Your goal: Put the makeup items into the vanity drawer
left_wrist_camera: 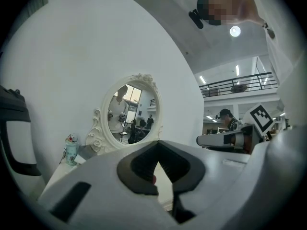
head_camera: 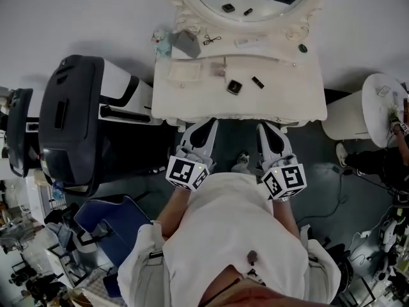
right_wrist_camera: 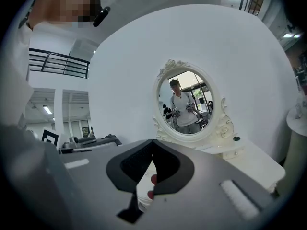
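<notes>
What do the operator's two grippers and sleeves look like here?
The left gripper and right gripper match: pale grey moulded shells with black-lined jaws around a V-notched opening. Each carries a white marker cube printed with black square patterns. No cables show. The person wears a white short-sleeved top.

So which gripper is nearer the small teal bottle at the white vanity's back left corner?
Left. Left gripper: in front of the small teal bottle, slightly right. Right gripper: farther right.
</notes>
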`<state>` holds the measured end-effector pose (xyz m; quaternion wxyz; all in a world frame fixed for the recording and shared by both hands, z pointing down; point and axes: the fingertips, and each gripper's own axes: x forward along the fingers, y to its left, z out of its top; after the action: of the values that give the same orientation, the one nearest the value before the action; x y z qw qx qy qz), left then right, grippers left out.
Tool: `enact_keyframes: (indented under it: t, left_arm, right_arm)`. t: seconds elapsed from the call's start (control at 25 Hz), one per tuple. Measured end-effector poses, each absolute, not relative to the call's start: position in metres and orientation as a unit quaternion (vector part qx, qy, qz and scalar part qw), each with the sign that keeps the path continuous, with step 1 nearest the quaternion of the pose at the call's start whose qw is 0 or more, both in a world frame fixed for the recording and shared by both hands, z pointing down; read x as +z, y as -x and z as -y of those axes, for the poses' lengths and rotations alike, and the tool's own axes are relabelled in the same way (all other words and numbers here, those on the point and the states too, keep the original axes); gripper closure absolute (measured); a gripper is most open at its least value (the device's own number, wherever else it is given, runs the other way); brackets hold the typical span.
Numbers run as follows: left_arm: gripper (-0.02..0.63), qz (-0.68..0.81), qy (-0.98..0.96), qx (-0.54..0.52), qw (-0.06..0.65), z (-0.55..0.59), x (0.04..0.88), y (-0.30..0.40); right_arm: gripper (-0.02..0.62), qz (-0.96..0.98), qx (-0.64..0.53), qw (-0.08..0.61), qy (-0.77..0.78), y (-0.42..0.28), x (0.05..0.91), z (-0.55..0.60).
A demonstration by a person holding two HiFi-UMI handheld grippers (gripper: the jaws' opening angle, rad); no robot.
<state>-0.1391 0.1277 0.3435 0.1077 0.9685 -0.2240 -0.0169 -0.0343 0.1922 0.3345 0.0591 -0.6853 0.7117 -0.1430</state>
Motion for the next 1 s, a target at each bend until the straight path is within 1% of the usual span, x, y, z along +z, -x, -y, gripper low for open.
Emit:
enact_keyframes:
  t: [0.2,0.64,0.8,1.0]
  left_arm:
    - [0.600,0.251,-0.962,-0.016,0.104,-0.117,0.342,0.102]
    - [0.600,0.299,-0.949,-0.005,0.100,-0.105,0.349,0.046]
    - [0.600,0.307,-0.946,0.005,0.101,-0.105,0.358,0.035]
    - [0.600,0.320,-0.941,0.005,0.111,-0.092,0.361,0.033]
  right_arm:
    - [0.586,-0.730,-0.150,0.061,0.664,-0.007,0.337,-0.175]
    - [0.588,-0.762,-0.159,0.056,0.625,-0.070,0.347,-0.153]
    - [0.586,-0.760,-0.170,0.055,0.625,-0.088,0.358,-0.151]
    - [0.588,-0.764,-0.178,0.043,0.619,-0.091,0.362,-0.142]
